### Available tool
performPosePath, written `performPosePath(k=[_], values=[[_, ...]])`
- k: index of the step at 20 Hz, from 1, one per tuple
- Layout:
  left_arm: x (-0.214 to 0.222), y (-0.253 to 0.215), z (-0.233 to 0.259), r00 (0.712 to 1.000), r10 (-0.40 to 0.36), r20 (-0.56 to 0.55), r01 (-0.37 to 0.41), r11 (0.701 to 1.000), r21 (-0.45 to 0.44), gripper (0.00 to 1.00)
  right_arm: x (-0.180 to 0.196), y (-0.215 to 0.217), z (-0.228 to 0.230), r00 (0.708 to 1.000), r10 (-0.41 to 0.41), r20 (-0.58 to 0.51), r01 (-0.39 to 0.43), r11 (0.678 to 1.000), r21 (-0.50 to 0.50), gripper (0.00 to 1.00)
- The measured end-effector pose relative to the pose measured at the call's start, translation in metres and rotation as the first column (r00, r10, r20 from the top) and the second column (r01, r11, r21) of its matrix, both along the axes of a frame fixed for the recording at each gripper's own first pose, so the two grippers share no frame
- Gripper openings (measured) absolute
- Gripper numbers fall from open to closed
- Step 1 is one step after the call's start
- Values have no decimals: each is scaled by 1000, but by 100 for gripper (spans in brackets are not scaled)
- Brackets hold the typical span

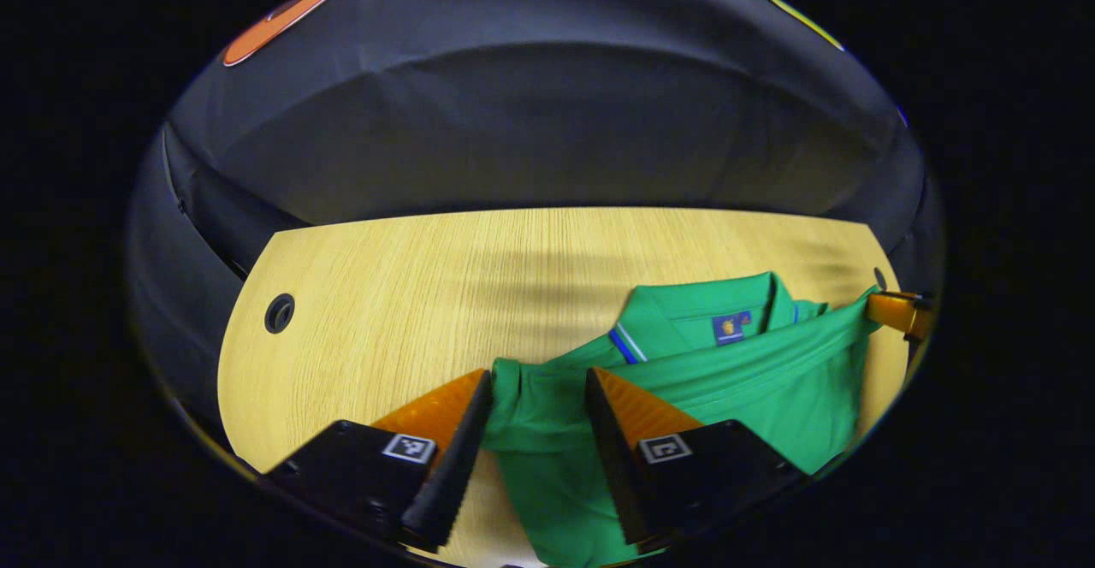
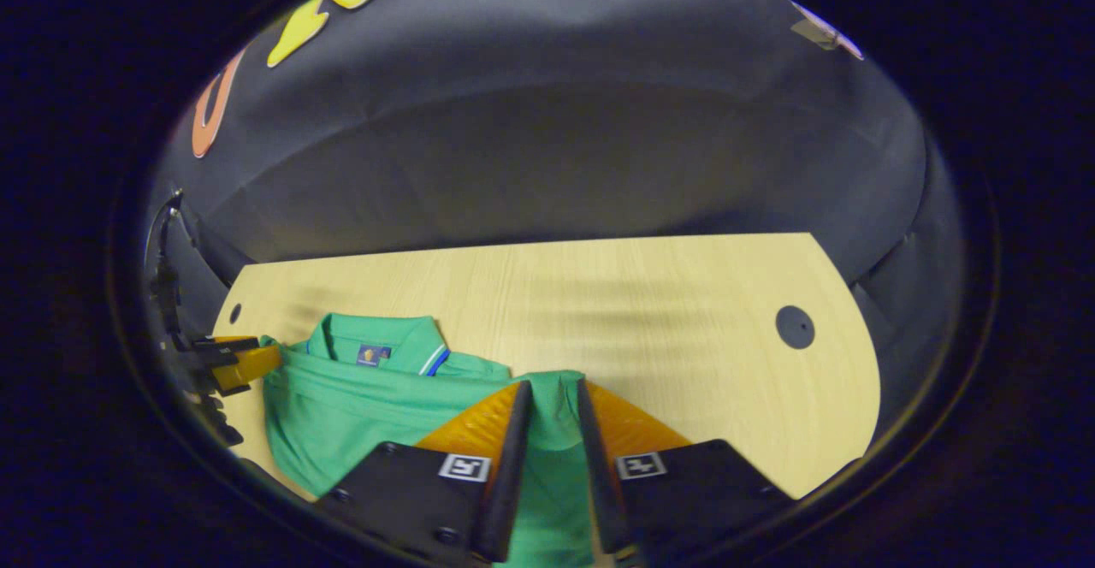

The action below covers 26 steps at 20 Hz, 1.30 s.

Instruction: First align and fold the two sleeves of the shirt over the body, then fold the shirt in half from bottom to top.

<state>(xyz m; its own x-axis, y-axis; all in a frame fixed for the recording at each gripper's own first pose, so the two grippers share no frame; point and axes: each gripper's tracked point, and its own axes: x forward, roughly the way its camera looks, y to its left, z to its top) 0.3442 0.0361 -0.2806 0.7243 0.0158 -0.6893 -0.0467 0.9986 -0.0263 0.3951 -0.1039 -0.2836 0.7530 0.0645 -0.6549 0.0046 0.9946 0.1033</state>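
A green polo shirt point(image 1: 753, 371) lies on the wooden table point(image 1: 411, 294), its collar point(image 1: 684, 311) with a blue label at the far side. My left gripper point(image 1: 537, 375) is shut on a bunched edge of the cloth, which runs in a taut raised band to the right gripper point(image 1: 894, 311) at the far right. In the right gripper view, my right gripper point(image 2: 553, 384) is shut on the shirt point(image 2: 342, 397) with cloth between its narrow-set fingers. There the left gripper point(image 2: 244, 363) holds the other end beyond the collar point(image 2: 385, 337).
A round cable hole point(image 1: 279, 313) sits in the table's left part, and another hole point(image 2: 795, 327) in its right part point(image 2: 684, 311). The black booth wall rises just behind the table's far edge.
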Motion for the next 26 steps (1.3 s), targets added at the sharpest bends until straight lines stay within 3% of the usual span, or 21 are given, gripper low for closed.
performPosePath(k=[4,5,6,8,10,11,13,18,19,21,24,26], values=[[-28,0,54,997,37,69,-35,999,-28,100,-22,-4,41,998,8,69,-8,1000,3,90],[-39,0,72,994,47,99,-44,998,-36,92,-30,-5,55,996,16,89,-16,1000,0,86],[-49,0,91,990,53,133,-48,998,-42,92,-39,-6,71,992,22,121,-21,1000,-8,93],[-74,4,128,978,65,198,-60,998,-28,93,-63,-5,105,981,40,189,-35,999,-30,98],[-105,7,162,962,62,266,-64,998,-1,96,-95,-4,140,966,51,255,-40,998,-49,98],[-120,5,179,953,55,299,-60,998,6,96,-113,-2,159,956,48,290,-34,998,-53,93],[-154,2,211,930,45,365,-54,998,13,97,-154,2,196,937,39,348,-18,998,-62,97],[-248,-5,277,868,32,496,-27,999,-18,97,-274,21,282,853,-6,521,56,995,-80,92],[-268,-4,288,855,31,518,-21,999,-26,97,-299,25,292,836,-12,549,72,993,-89,97],[-311,-2,299,836,29,548,-22,1000,-18,97,-350,47,305,820,-3,572,63,994,-85,92],[-363,1,307,811,45,584,-39,999,-24,97,-414,66,305,805,-10,593,68,995,-75,95],[-393,0,305,808,72,585,-46,997,-59,97,-447,80,300,806,-12,592,61,996,-63,92]])
